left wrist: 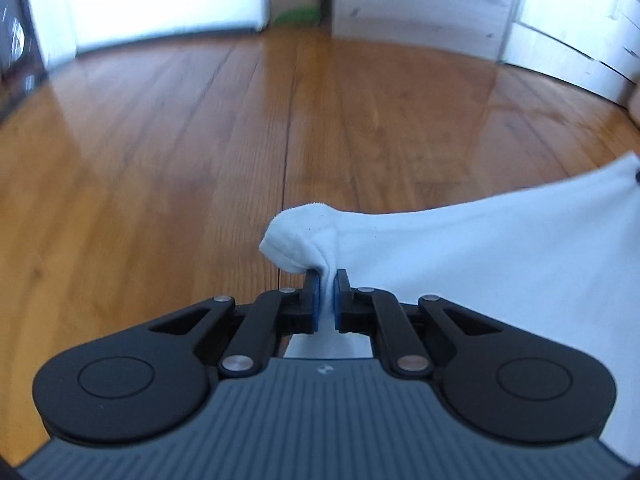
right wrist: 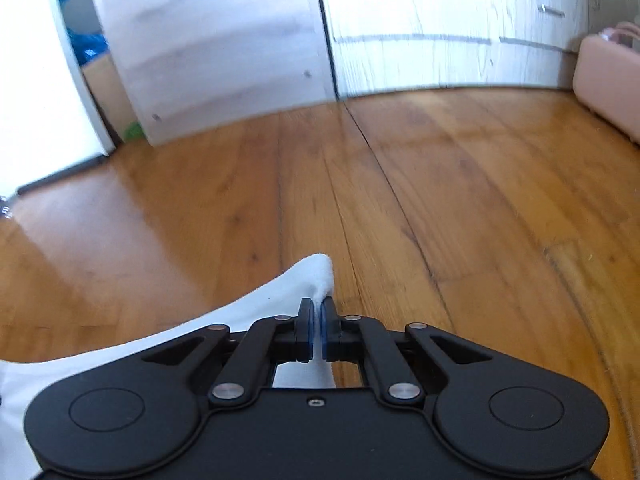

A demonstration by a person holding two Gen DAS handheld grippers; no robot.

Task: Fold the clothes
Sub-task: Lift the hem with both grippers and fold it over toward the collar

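While both black two-finger grippers point down toward a glossy honey-brown wooden plank floor (left wrist: 160, 140), each has its jaws closed tight on a corner of the same white soft knit garment (left wrist: 500, 248). Seen from the left wrist camera, the left gripper (left wrist: 327, 292) pinches a bunched corner of the cloth between its blue-faced pads (left wrist: 316, 296), and a rounded lump of fabric bulges out just above and to the left of the fingertips. From there the garment stretches away to the right edge of the view as a smooth, taut sheet, lifted off the floor at the pinched corner.

Through the right wrist camera, the right gripper (right wrist: 318, 320) is likewise clamped on a corner, with a small point of white fabric poking up past the fingertips. Here the cloth runs down and to the left, passing under the gripper body to the lower left edge of the view, so the garment hangs spread between the two grippers.

Beyond the cloth the floor reaches pale whitewashed wooden cupboard doors (right wrist: 420, 28) at the back. A pale pink rounded case (right wrist: 608, 76) sits on the floor at the far right, well apart from the garment. Something small and green (left wrist: 298, 14) lies at the foot of the cupboards, too blurred to identify.
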